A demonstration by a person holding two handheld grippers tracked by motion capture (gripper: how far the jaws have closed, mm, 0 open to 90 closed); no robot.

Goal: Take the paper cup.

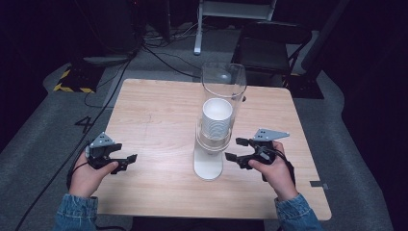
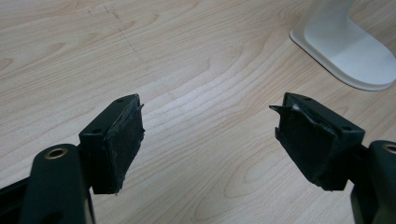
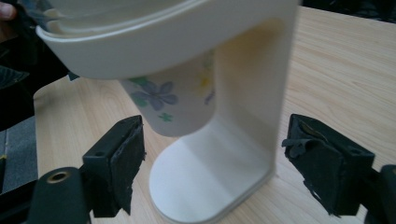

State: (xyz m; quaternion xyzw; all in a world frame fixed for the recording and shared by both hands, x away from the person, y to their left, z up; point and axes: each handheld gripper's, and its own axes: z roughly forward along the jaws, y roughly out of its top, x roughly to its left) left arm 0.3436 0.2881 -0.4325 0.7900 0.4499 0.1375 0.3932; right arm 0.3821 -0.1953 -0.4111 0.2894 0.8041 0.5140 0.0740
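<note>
Cup (image 3: 180,100) was seen hanging from dispenser (image 3: 243,93), just ahead of right gripper (image 3: 212,161), between its wide, empty fingers (image 3: 119,163). Judged light, thin, easily crushed; gentle side squeeze needed. Left gripper (image 2: 208,140) was held wide, empty.

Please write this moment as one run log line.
left gripper: open, empty | right gripper: open, facing cup dispenser | paper cup: hanging in dispenser

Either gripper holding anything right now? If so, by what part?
Nothing held. Left gripper is open over bare table; right gripper is open, its jaws short of the cup.
</note>
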